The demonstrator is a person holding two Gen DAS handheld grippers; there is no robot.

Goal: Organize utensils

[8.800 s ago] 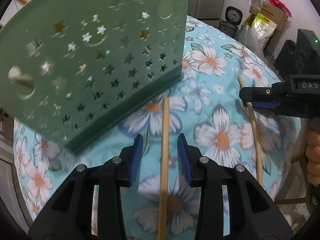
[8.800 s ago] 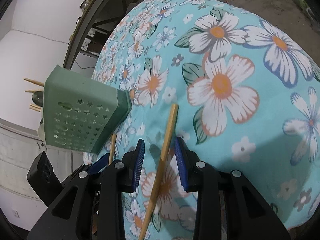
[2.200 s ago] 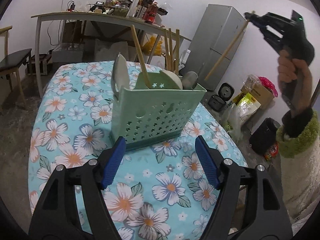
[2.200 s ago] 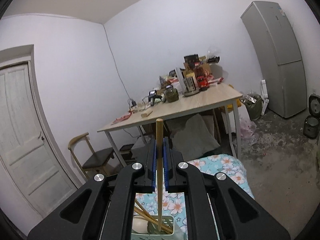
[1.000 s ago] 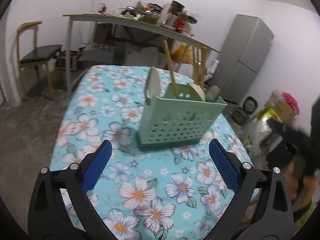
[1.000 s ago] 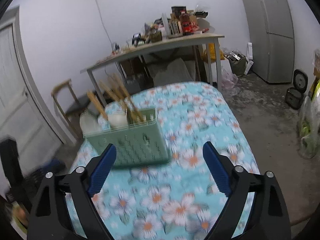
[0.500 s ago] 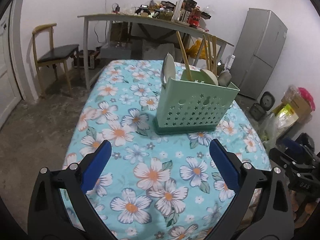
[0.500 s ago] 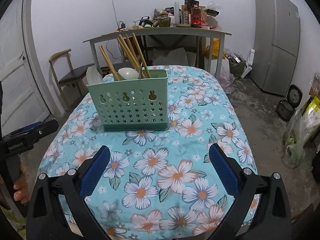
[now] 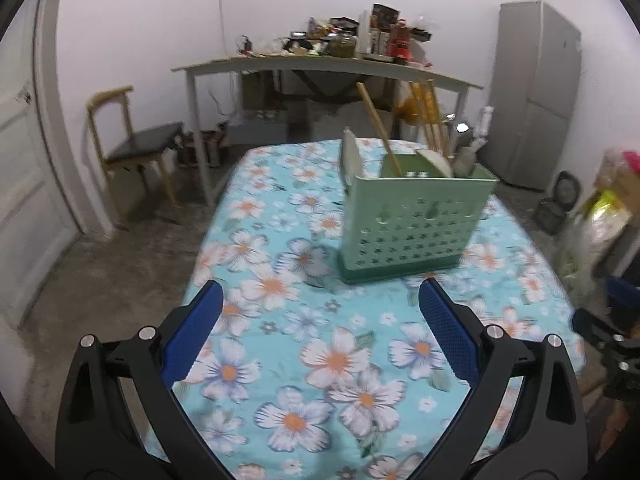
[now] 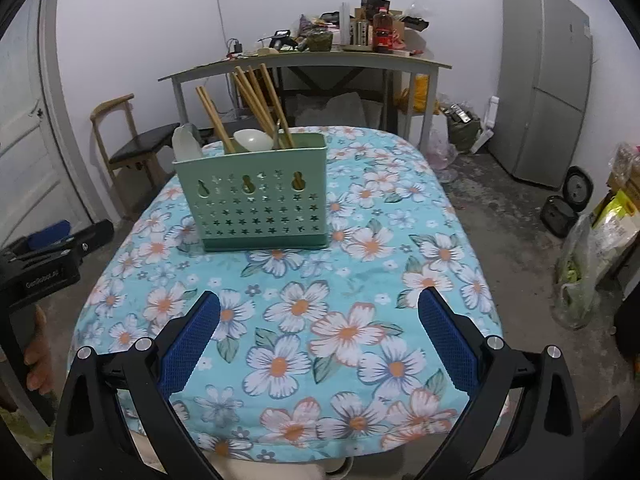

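Now | left gripper point(image 9: 320, 322) fingers wide apart, empty | right gripper point(image 10: 319, 322) fingers just spread wide, empty

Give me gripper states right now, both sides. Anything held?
Left gripper: open wide, holding nothing.
Right gripper: open wide, holding nothing; its jaws have just been opening, with nothing between them.

My two wrist cameras look down across the floral table point(image 10: 360, 280) from its near edge — the green caddy point(image 9: 416, 224) at one o'clock on the left, eleven point(image 10: 252, 200) on the right.
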